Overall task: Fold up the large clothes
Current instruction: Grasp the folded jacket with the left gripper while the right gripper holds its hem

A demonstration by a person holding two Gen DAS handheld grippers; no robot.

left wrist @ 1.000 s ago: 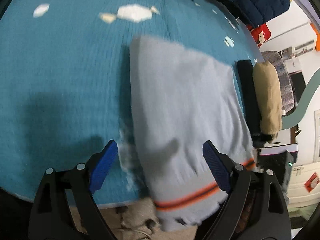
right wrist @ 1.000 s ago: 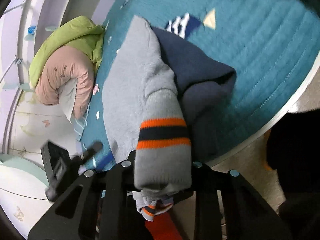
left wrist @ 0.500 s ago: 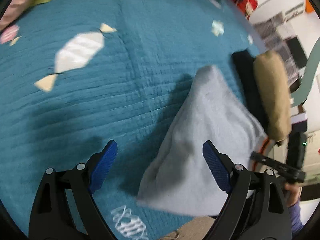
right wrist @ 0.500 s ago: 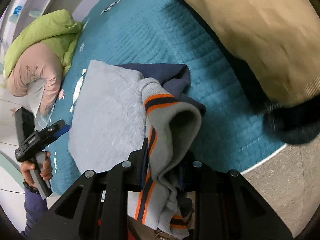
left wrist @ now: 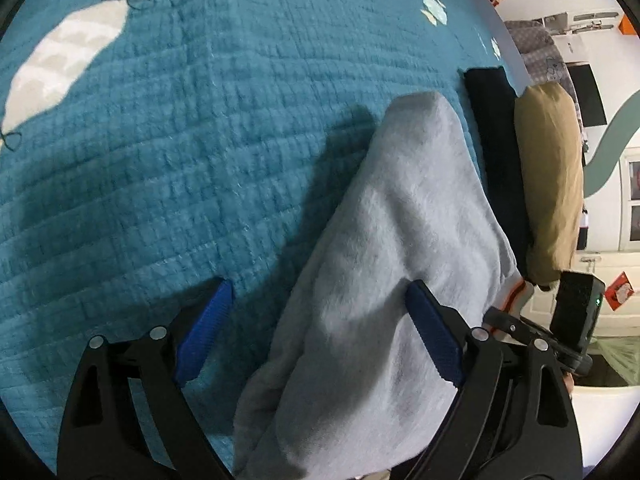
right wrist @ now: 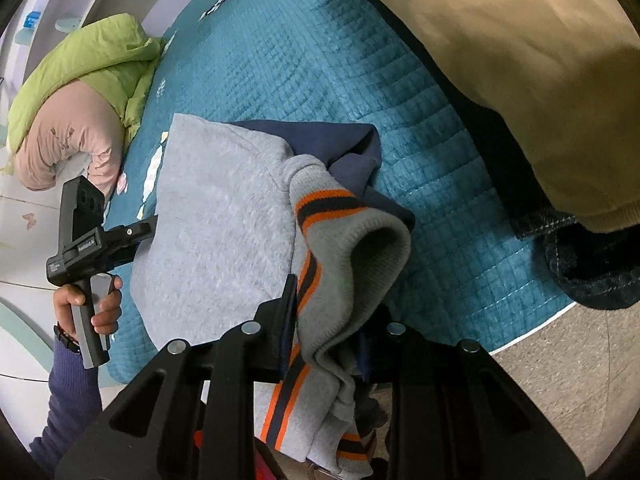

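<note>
Grey fleece sweatshirt (right wrist: 224, 216) with orange-and-navy striped ribbing lies folded on the teal quilt (left wrist: 168, 128), near its edge. White lettering on the left gripper (right wrist: 132, 236) body is too small to read. Part of the sweatshirt's lower end runs out of frame. The right gripper (right wrist: 324, 304) is clamped on the striped hem (right wrist: 340, 220) — the left gripper's blue pads (left wrist: 204, 320) stand wide apart, one over the fleece. A hand (right wrist: 92, 304) grips the left handle, upright.
</note>
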